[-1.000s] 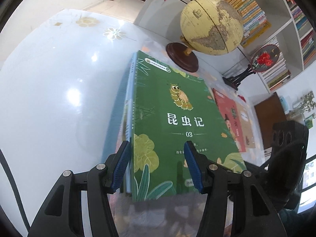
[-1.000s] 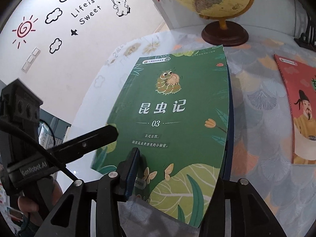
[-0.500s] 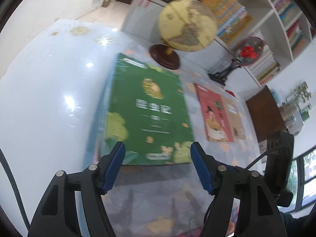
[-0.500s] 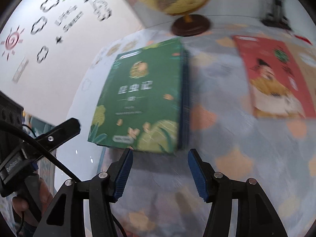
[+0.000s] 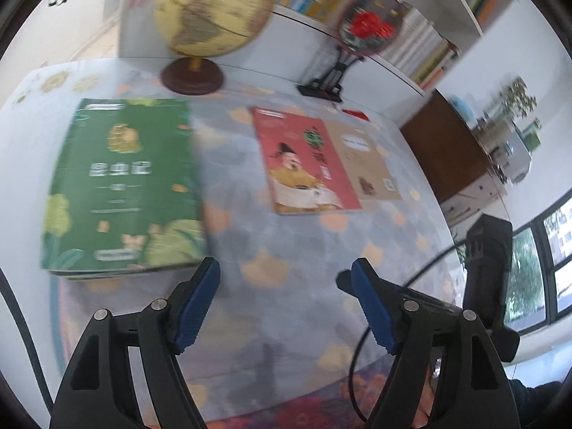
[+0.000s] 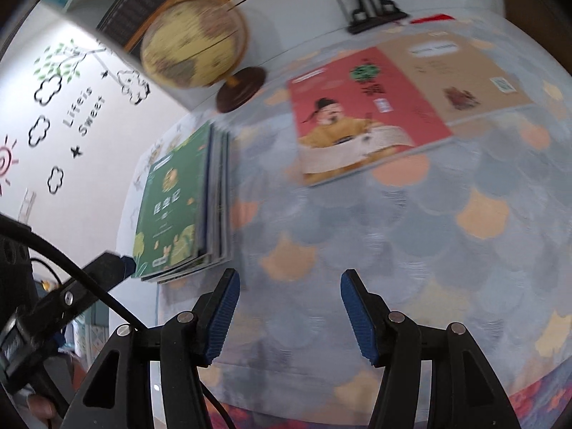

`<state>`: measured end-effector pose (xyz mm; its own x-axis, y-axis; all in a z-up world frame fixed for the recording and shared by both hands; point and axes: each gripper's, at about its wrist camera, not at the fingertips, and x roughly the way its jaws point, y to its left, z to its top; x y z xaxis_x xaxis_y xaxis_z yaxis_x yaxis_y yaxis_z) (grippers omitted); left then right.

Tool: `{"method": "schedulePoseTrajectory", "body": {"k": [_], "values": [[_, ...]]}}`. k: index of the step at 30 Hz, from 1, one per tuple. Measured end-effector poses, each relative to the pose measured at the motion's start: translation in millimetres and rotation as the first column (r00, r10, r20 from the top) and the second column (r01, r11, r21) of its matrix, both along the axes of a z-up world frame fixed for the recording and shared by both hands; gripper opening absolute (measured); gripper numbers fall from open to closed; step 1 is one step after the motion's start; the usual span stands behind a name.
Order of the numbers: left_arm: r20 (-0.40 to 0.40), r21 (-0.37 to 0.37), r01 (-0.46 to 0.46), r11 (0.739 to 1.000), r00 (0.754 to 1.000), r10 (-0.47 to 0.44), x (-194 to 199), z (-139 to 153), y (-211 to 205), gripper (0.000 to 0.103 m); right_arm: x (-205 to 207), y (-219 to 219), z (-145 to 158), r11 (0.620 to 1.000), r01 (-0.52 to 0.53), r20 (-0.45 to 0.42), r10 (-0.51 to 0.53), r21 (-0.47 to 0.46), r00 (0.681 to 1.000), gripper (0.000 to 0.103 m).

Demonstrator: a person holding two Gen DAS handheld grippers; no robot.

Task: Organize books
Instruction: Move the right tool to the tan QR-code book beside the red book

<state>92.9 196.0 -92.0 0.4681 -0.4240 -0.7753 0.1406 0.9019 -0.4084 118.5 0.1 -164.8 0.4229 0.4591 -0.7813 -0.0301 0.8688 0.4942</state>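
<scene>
A stack of books with a green cover on top [image 5: 121, 186] lies on the left of the table, and its page edges show in the right wrist view [image 6: 175, 207]. To its right a red book [image 5: 304, 157] [image 6: 357, 107] lies flat and overlaps a tan book [image 5: 368, 157] [image 6: 457, 71]. My left gripper [image 5: 284, 271] hovers over bare tablecloth between the stack and the red book; its jaws are opening and hold nothing. My right gripper [image 6: 290, 280] is open and empty, just right of the stack's near corner.
A globe [image 5: 211, 10] on a dark wooden foot stands behind the stack. A round red fan ornament [image 5: 368, 25] on a black stand sits at the table's far edge. Behind it runs a bookshelf [image 5: 429, 50]. A patterned tablecloth [image 6: 393, 232] covers the table.
Both grippers have let go of the green stack, pulled back from it and swung to the right. Their jaws have widened. The stack stays on the left.
</scene>
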Motion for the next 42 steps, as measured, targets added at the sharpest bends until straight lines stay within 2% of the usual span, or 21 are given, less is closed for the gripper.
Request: {"method": "schedulePoseTrajectory", "body": {"k": [4,8,15,24,27,31,36,42], "values": [[-0.006,0.008,0.012,1.000,1.000,-0.012,-7.0,5.1,-36.2,0.081,1.8,-35.3,6.4,1.000,0.013,0.007,-0.013,0.019,1.000,0.057],[-0.006,0.010,0.021,1.000,1.000,-0.021,-10.4,8.9,-76.6,0.082,3.7,-71.6,17.9,1.000,0.023,0.045,-0.024,0.009,0.999,0.057],[-0.016,0.017,0.042,0.999,0.999,-0.041,-10.1,8.6,-133.9,0.082,14.1,-143.3,19.3,0.997,0.075,0.028,-0.076,0.030,0.997,0.062],[-0.043,0.005,0.030,1.000,0.999,-0.030,-3.2,-3.3,-181.8,0.082,25.8,-204.0,16.6,0.997,0.078,0.022,-0.078,0.017,0.997,0.062],[-0.045,0.010,0.029,1.000,0.999,-0.029,0.3,-4.7,-196.1,0.082,28.5,-216.1,18.5,0.998,0.058,0.051,-0.058,0.011,0.997,0.062],[-0.043,0.027,0.037,0.999,0.998,-0.036,6.9,-5.0,-215.6,0.082,36.7,-230.9,17.7,0.999,0.048,0.051,-0.049,0.006,0.998,0.062],[-0.031,0.082,0.058,0.995,0.998,-0.056,18.4,-2.7,-233.5,0.082,54.0,-254.2,12.3,0.997,0.071,0.033,-0.072,0.024,0.997,0.062],[-0.051,0.102,0.079,0.992,0.996,-0.075,54.9,-14.5,-244.2,0.082,81.7,-283.2,6.8,0.992,0.116,0.028,-0.117,0.041,0.993,0.062]]}}
